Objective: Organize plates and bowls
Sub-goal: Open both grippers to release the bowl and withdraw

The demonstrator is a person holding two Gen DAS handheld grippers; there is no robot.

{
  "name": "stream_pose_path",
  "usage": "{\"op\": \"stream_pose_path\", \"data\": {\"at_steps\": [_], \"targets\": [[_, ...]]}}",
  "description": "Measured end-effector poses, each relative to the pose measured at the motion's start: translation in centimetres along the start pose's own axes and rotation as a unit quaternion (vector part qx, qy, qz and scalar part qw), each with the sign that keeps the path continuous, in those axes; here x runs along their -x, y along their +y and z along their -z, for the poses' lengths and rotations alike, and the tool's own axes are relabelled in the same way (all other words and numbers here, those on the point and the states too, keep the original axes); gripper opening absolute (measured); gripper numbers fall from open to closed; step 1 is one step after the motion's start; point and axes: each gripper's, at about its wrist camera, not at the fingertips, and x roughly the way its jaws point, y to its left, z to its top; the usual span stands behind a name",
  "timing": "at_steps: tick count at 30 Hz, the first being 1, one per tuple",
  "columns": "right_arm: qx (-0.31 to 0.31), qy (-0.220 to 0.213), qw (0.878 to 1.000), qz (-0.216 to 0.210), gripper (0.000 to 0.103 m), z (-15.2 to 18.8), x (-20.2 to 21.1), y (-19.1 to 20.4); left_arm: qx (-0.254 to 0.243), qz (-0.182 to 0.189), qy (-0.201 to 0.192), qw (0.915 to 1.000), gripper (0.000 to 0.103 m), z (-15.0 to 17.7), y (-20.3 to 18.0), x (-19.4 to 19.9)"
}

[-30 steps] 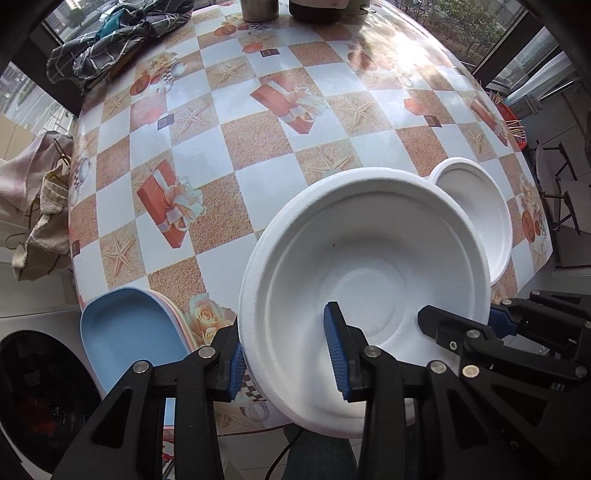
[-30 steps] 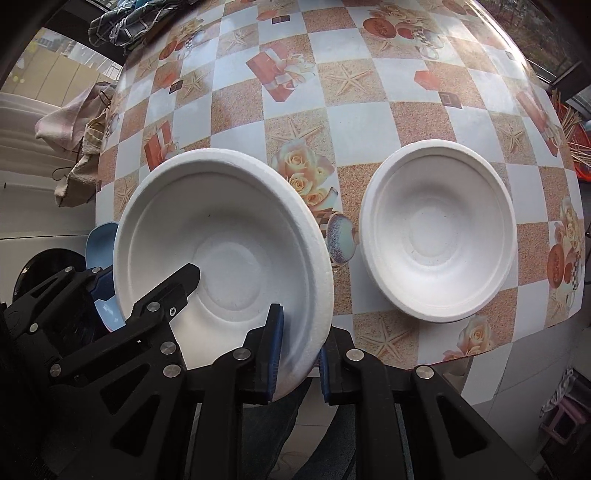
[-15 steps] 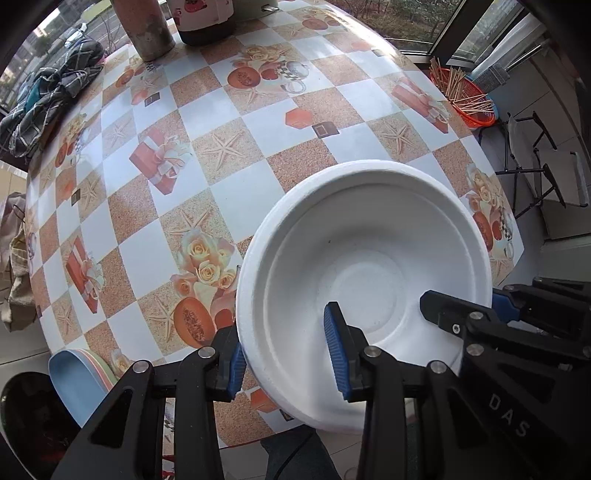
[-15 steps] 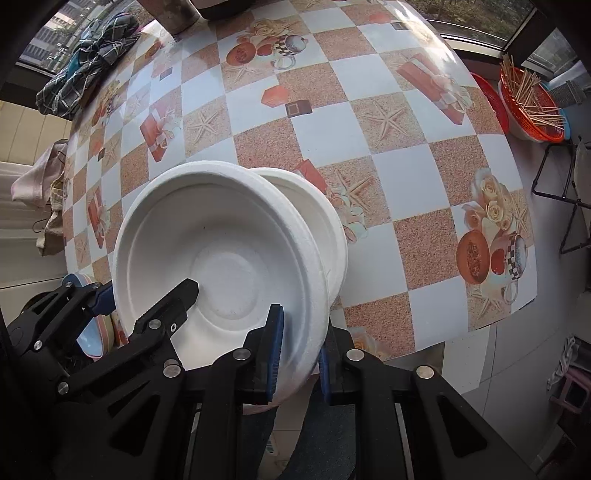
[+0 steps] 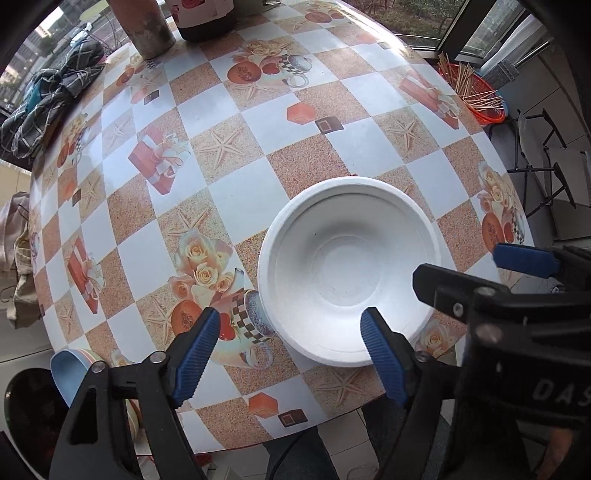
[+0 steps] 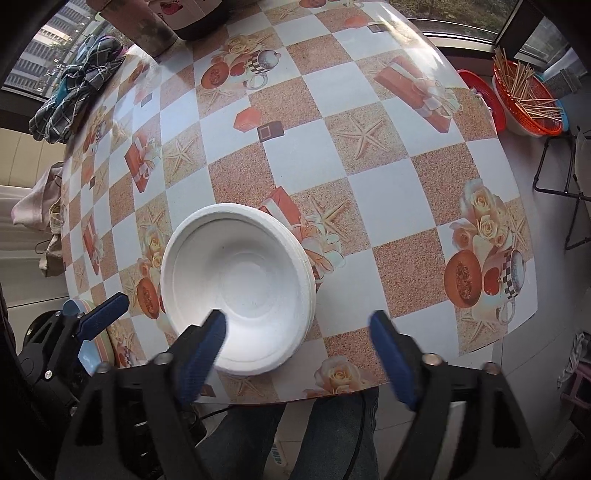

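1. A brown cylinder point(image 5: 147, 27) and a dark jar point(image 5: 207, 18) are standing at the tabletop's point(image 5: 258, 122) far edge, with a checked cloth point(image 5: 48, 99) bunching at its far left corner; nothing is lying between the grippers and the bowls.
2. An orange basket of sticks point(image 6: 528, 99) is sitting off the table beyond its right edge, and a blue plate point(image 5: 70, 373) is poking out past the near left corner.
3. The right wrist view is showing a second rim edging out along the right side of the white bowls point(image 6: 236, 288), so at least two are nesting; the left wrist view is showing only one rim of the bowls point(image 5: 351, 269).
4. The stack is resting on the tabletop close to its near edge.
5. The left gripper point(image 5: 291, 354) is hanging spread wide and holding nothing, its right finger overlapping the bowl's near rim in the picture; contact cannot be told.
6. The right gripper point(image 6: 299, 354) is likewise gaping wide and carrying nothing, its left finger crossing the stack's near rim, the bowls lying ahead and to its left.
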Motion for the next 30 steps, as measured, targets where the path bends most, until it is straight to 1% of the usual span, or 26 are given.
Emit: {"op": "stream_pose_path", "data": {"at_steps": [1,2,3,4,5,8,11,14,19,23,30], "targets": [[-0.003,-0.008,1.0,0.003,0.103,0.3,0.4,-0.3,0.0,-0.001,0.003,1.0,0.085,0.1,0.3,0.1],[-0.004,-0.009,1.0,0.007,0.103,0.4,0.7,-0.6,0.002,-0.002,0.004,1.0,0.089,0.2,0.7,0.2],[-0.008,-0.009,1.0,0.008,0.103,0.7,0.9,-0.9,0.01,-0.006,0.003,0.9999,0.094,0.3,1.2,0.3],[-0.014,-0.011,1.0,0.007,0.103,1.0,0.9,-1.3,0.017,-0.01,0.003,0.9998,0.097,0.5,1.7,0.4],[-0.022,-0.01,1.0,0.005,0.103,1.4,0.9,-1.8,0.024,-0.015,0.007,0.9996,0.103,0.7,2.2,0.3],[-0.051,0.011,0.999,0.004,0.103,2.6,0.0,-3.0,0.046,-0.012,0.029,0.9984,0.103,1.2,3.7,-0.1],[-0.077,0.041,0.996,0.022,0.103,3.9,-1.5,-3.6,0.061,-0.001,0.054,0.9967,0.103,1.7,4.7,-0.6],[-0.084,0.068,0.994,0.016,0.103,4.2,-2.5,-3.5,0.059,-0.015,0.064,0.9961,0.103,1.7,4.9,-0.7],[-0.076,0.055,0.995,0.016,0.103,3.9,-1.8,-2.9,0.037,-0.023,0.059,0.9973,0.103,1.6,4.4,0.0],[-0.084,0.06,0.995,0.014,0.103,3.7,-1.9,-3.1,0.027,-0.025,0.061,0.9975,0.103,1.4,3.9,0.0],[-0.092,0.067,0.993,0.014,0.103,3.7,-2.2,-3.3,0.026,-0.022,0.064,0.9974,0.103,1.0,3.7,0.0]]}}
